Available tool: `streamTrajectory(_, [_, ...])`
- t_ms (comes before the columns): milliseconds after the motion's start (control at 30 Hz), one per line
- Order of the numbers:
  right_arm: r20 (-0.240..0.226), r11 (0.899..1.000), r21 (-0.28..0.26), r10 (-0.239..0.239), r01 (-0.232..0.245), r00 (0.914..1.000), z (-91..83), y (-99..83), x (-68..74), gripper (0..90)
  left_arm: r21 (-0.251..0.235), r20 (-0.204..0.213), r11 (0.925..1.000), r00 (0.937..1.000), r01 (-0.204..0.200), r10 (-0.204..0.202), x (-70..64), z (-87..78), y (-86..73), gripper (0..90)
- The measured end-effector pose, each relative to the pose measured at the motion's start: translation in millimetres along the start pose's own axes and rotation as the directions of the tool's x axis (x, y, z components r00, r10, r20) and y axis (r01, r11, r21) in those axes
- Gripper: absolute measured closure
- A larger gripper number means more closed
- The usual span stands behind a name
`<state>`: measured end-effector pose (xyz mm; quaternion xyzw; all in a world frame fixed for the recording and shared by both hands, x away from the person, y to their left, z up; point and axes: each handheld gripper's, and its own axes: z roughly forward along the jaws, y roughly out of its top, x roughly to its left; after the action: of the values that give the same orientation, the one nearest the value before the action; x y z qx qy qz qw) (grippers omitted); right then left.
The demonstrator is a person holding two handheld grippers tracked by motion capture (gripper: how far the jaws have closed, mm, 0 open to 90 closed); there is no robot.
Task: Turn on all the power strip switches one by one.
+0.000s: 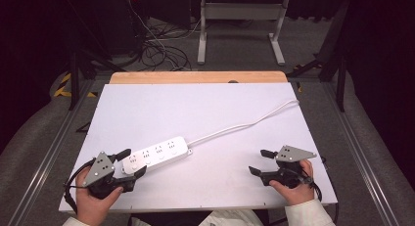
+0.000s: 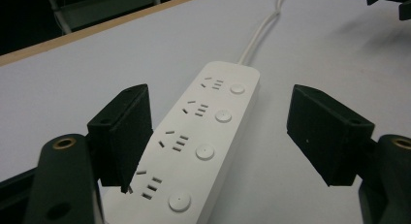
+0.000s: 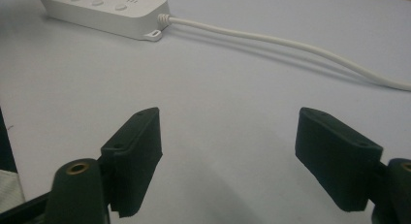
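We see a white power strip (image 1: 155,154) lying flat on the white bench (image 1: 205,108), toward the near left part of it, its long axis running from near left to far right. Its cord (image 1: 244,123) leaves the far right end and trails away across the bench toward the far right corner.

Our left claw (image 1: 130,163) sits at the strip's near left end with its jaws spread wide. In the high view one jaw lies just beyond that end on the far side and the other on the near side, so the end of the strip lies between them. In the left gripper view the strip (image 2: 194,146) runs away from us between the two black jaws: the left jaw stands close against its left edge, overlapping the nearest socket, though we cannot tell whether it touches; the right jaw stands clear of the strip with bare bench between.

Our right claw (image 1: 259,162) rests near the right front of the bench, well apart from the strip, jaws also spread and holding nothing. In the right gripper view the strip's cord end (image 3: 109,10) lies far ahead and to the left, with the cord (image 3: 291,44) crossing beyond the open jaws.
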<state>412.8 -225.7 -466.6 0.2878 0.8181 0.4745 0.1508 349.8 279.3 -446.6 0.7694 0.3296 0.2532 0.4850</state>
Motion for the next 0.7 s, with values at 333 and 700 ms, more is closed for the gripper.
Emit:
streamTrajectory(333, [-0.003, 1.000, 0.010, -0.002, 0.002, 1.0000, 2.4, -0.8, 0.9, 27.3, 0.028, 0.030, 0.9995, 0.9995, 0.012, -0.013, 2.3, -6.1, 12.6, 38.7])
streamTrajectory(700, [-0.007, 1.000, 0.014, 0.000, 0.000, 1.0000, 3.0, -1.0, 0.8, 28.0, 0.046, 0.042, 0.9989, 0.9991, 0.006, -0.008, 6.1, -9.8, 21.4, 46.9])
